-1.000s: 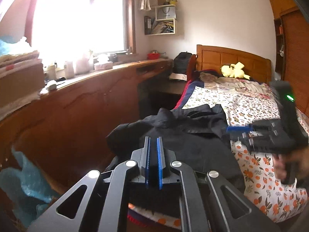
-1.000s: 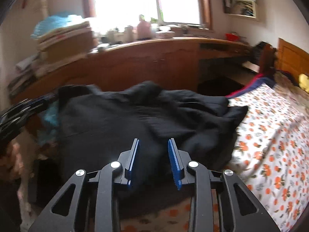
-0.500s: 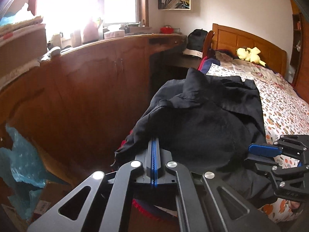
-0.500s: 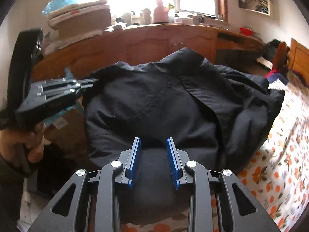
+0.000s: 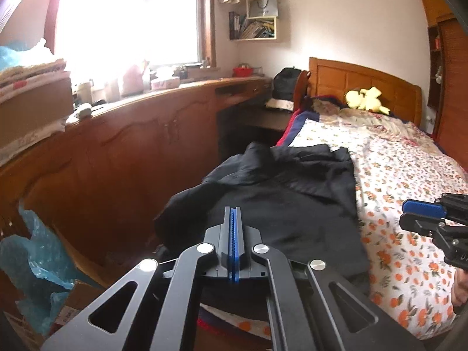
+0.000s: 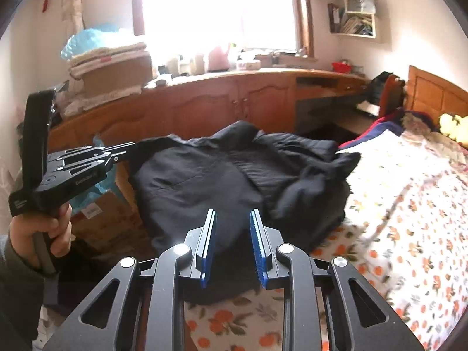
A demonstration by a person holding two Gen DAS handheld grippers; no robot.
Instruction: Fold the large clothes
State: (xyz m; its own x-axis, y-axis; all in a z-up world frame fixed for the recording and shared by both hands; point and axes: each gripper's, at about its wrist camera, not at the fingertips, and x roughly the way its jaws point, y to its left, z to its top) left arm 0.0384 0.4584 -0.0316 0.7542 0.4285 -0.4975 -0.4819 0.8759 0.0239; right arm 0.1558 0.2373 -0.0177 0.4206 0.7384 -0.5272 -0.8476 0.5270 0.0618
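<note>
We take the bed (image 5: 409, 175), with its orange-flowered sheet, as our landmark. A long wooden cabinet (image 5: 131, 146) runs along its window side, across a narrow gap.

The large black garment (image 6: 204, 181) lies rumpled on the bed's near end, on the cabinet side. One edge spills over that side of the mattress and a bunched sleeve lies toward the headboard.

The left gripper (image 6: 131, 146), gripped by a hand (image 6: 41, 234), hangs off the bed's cabinet side with its tips at the garment's overhanging edge. Its jaws are almost together and opening. In its own view we see no cloth between the pads (image 5: 237, 228), and we cannot tell whether the tips pinch the edge.

The right gripper (image 6: 232, 213) hovers over the foot of the bed, jaws parted and closing, with nothing between them.

A yellow plush toy (image 5: 365, 98) sits at the bed's headboard
</note>
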